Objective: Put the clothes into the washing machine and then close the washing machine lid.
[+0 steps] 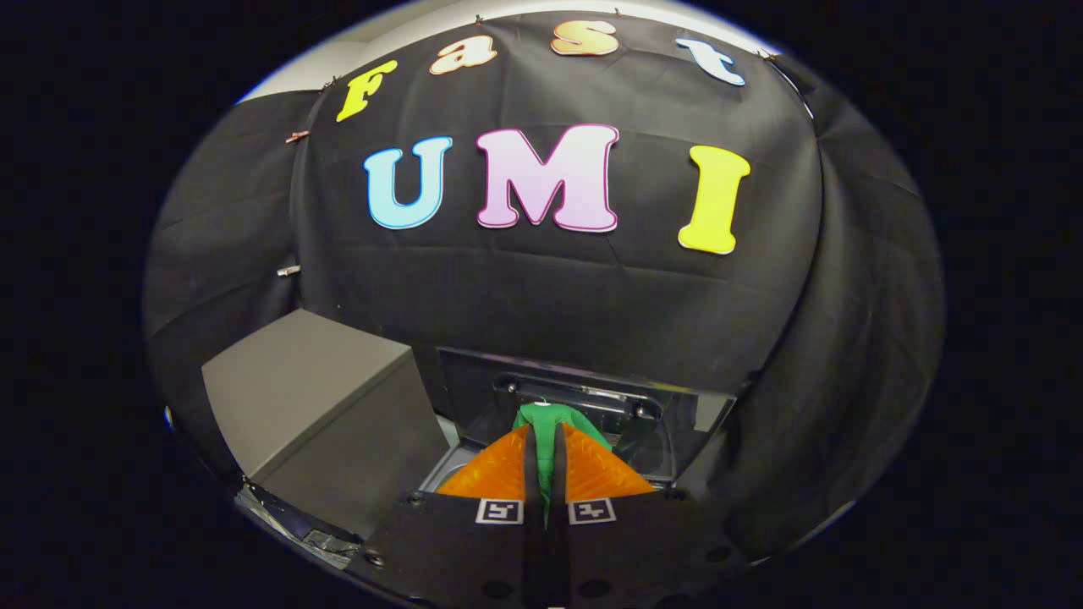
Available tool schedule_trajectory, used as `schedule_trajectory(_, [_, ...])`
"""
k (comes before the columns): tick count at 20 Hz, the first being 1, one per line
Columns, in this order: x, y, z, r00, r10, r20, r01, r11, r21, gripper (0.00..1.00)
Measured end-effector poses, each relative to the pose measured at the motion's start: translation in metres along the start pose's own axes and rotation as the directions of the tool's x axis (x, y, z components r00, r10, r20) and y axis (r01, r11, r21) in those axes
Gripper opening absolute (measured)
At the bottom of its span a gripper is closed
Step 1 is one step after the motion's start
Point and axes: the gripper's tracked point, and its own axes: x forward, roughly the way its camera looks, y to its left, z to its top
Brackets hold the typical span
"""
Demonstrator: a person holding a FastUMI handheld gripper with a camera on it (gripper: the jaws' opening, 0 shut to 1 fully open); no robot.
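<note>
Green cloth, a piece of clothing [546,431], is pinched between the two fingers [508,469] of my tool [546,448]. The fingers are drawn in close together with only the thin fold of fabric in the gap, both pressing on it, so the tool is clamped on the garment. The fabric bunches up into a rounded lump at the fingertips and a narrow strip of it runs back down the slot between them toward the tool's body.

Just beyond the fingertips and below them is the washing machine [592,397], dark, with its lid [584,381] raised and leaning back against the black cloth wall [592,288] of the booth. The lid looks like a dark glossy panel with a handle bar across it and rounded fittings at each end of that bar. The lump of green cloth overlaps the lower part of the lid in my view, so I am holding it over the machine's open top; I cannot see down into the tub because my fingers cover it. A light grey edge of the machine's top shows beside my left finger.

To the left of the machine, close beside it, stands a plain grey box [313,406], upright, with a flat top and smooth sides. It sits apart from the garment and from my tool. Some crumpled shiny material [313,541] lies at the foot of the box, too small for me to tell what it is.
</note>
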Motion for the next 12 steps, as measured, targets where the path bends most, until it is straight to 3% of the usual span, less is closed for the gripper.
schedule_trajectory(4, [0.022,-0.002,-0.031,0.999,-0.004,-0.051,0.004,1.000,0.005,0.05])
schedule_trajectory(12, [0.062,0.013,-0.133,0.976,-0.027,-0.215,0.023,1.000,-0.021,0.05])
